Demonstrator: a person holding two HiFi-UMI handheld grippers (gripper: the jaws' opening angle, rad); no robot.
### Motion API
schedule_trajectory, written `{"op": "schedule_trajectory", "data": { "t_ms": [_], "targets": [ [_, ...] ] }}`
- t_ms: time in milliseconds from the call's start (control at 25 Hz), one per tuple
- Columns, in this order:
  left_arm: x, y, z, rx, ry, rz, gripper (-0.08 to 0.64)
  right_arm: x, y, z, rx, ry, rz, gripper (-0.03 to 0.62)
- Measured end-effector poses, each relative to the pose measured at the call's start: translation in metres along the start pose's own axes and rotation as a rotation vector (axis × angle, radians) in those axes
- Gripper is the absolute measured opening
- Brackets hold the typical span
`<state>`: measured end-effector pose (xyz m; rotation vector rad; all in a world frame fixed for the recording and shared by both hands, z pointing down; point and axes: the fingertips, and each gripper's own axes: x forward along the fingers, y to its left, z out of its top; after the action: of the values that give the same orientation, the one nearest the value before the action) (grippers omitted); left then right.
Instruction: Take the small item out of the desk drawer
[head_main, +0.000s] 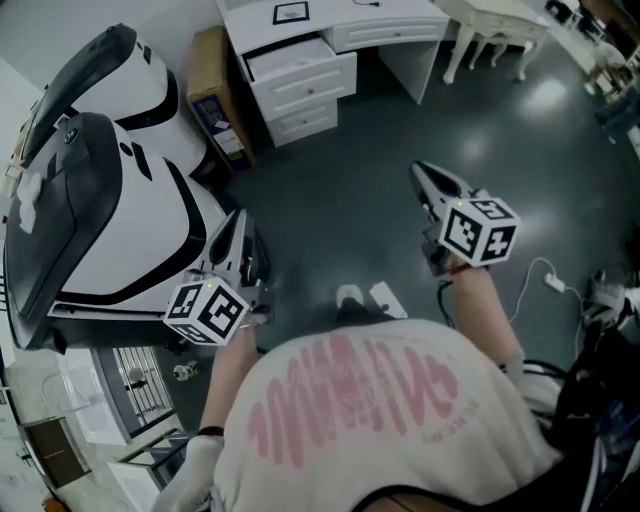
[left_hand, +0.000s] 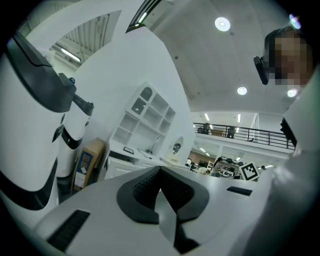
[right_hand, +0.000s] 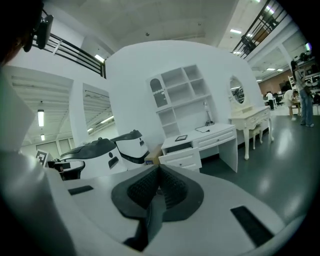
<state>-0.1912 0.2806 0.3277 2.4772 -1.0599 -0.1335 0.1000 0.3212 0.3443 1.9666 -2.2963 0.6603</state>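
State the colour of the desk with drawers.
White. The white desk with drawers shows best in the right gripper view.

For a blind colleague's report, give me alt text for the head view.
A person holds the left gripper and right gripper, both shut and empty, above a dark floor, well short of a white desk whose top drawer stands slightly open. White-and-black machines stand left.

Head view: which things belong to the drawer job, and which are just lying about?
Job: desk, its part-open top drawer, left gripper, right gripper (both shut, empty); small item not visible.
Lying about: cardboard box, white machines, cream table, floor cable.
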Motion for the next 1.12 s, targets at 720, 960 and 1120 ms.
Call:
{"op": "schedule_trajectory", "data": {
  "t_ms": [720,960,1120],
  "targets": [
    [0.169,0.079,0.047,-0.001,-0.012,0.052,0.028,0.170,-0.062,0.068,0.045,0.018,0.086,0.017],
    [0.236,0.123,0.043,-0.022,0.032,0.048,0.028,0.241,-0.090,0.069,0.064,0.074,0.066,0.017],
    [0.290,0.166,0.064,-0.045,0.028,0.041,0.028,0.305,-0.101,0.094,0.054,0.077,0.061,0.017]
  ]
}}
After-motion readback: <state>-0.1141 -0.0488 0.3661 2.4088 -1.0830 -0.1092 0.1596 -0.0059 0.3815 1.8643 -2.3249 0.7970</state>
